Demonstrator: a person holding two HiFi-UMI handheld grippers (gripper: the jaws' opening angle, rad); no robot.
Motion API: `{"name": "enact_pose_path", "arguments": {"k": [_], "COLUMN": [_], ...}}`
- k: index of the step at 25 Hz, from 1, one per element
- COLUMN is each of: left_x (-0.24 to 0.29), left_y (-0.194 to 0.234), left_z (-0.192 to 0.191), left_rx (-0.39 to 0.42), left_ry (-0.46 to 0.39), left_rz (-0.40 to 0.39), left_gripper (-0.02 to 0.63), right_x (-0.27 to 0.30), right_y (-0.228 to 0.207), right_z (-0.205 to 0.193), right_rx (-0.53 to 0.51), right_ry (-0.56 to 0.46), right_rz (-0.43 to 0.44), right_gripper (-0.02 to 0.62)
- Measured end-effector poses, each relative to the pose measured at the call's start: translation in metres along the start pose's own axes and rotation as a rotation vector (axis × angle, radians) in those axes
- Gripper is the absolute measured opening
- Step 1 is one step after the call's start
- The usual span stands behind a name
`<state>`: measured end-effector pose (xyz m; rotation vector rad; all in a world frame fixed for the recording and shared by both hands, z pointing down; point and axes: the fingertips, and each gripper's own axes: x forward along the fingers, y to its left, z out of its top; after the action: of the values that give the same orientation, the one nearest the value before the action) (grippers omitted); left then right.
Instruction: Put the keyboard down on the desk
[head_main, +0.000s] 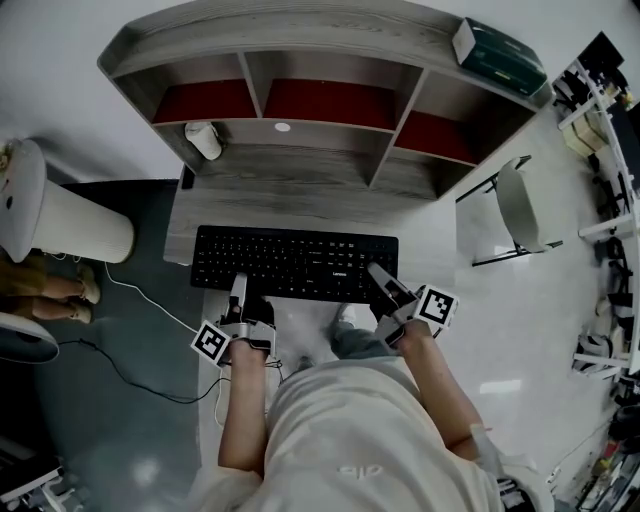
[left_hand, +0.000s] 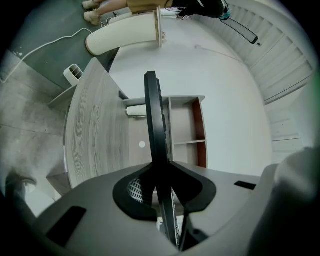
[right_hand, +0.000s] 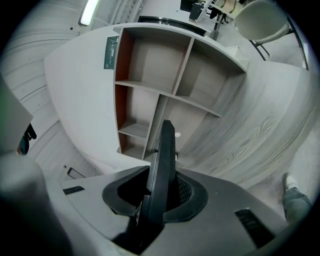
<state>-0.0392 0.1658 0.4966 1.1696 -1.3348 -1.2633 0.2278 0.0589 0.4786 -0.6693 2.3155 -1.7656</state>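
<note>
A black keyboard (head_main: 295, 262) lies level over the front part of the grey wooden desk (head_main: 290, 200), its near edge reaching past the desk's front edge. Whether it rests on the desk I cannot tell. My left gripper (head_main: 238, 290) is shut on the keyboard's near edge left of the middle. My right gripper (head_main: 378, 275) is shut on the same edge near the right end. In the left gripper view the keyboard (left_hand: 155, 125) shows edge-on, clamped between the jaws, with the desk (left_hand: 85, 130) beside it. The right gripper view has the keyboard (right_hand: 164, 160) edge-on between its jaws too.
A shelf unit with red-backed compartments (head_main: 300, 100) stands at the back of the desk, with a white cup (head_main: 204, 140) in it and a green box (head_main: 497, 57) on top. A white chair (head_main: 520, 205) stands to the right, a white bin (head_main: 70, 225) and floor cables (head_main: 130, 300) to the left.
</note>
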Motion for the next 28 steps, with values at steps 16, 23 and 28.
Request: {"name": "enact_pose_path", "arguments": {"k": [16, 23, 28], "left_x": [0.06, 0.096, 0.128], "left_y": [0.015, 0.035, 0.054], "left_z": [-0.009, 0.019, 0.049], "left_rx": [0.004, -0.022, -0.06], "left_ry": [-0.082, -0.04, 0.018], "left_rz": [0.081, 0.105, 0.129], "left_gripper": [0.087, 0.086, 0.086], "right_x": [0.041, 0.078, 0.112], "right_y": [-0.048, -0.059, -0.062], "right_z": [0.06, 0.065, 0.065], "right_rx": [0.062, 0.084, 0.08], "right_ry": [0.087, 0.061, 0.023], "right_rz": [-0.037, -0.085, -0.13], "right_gripper": [0.114, 0.114, 0.114]}}
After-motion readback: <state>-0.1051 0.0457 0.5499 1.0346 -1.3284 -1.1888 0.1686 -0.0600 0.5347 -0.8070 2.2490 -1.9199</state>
